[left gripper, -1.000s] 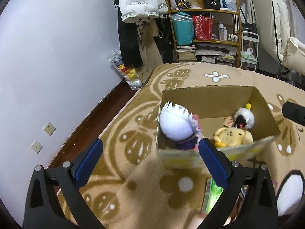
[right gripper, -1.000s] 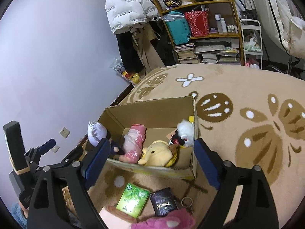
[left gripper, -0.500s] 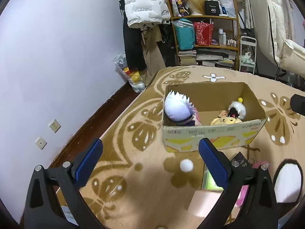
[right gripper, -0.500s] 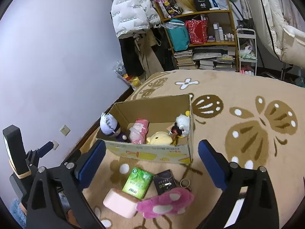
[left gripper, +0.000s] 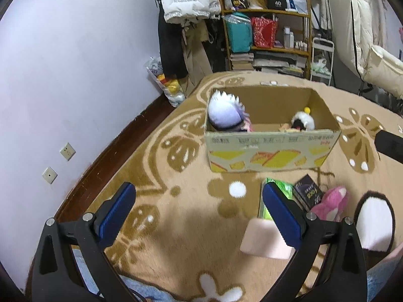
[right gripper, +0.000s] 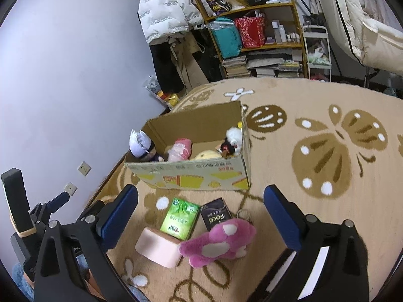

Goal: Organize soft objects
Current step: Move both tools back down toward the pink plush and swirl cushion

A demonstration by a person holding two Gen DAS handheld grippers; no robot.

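- The carpet (right gripper: 289, 115) was tan, patterned with brown butterflies and white flowers.
- The cardboard box (right gripper: 191, 176) was brown with yellow printed shapes on its front.
- The paw plush (right gripper: 219, 241) was pink with white pads.
- The tissue pack (right gripper: 180, 217) was green; the small packet (right gripper: 216, 216) black.
- The soft block (right gripper: 158, 246) was pale pink.
- Each hand-held gripper, left (left gripper: 199, 216) and right (right gripper: 201, 217), had blue pads on black fingers.
- The wall (right gripper: 75, 63) was lilac.

Both fisheye views look forward and downward from above the patterned rug (left gripper: 156, 226), each framed at the bottom by its own blue-padded fingers. The left wrist view faces the cardboard box (left gripper: 269, 151) squarely at frame centre; the right wrist view sees it from its right, left of centre (right gripper: 196, 176). Both share the box, the pink plush (right gripper: 219, 241) and the shelf (right gripper: 257, 30) at upper right
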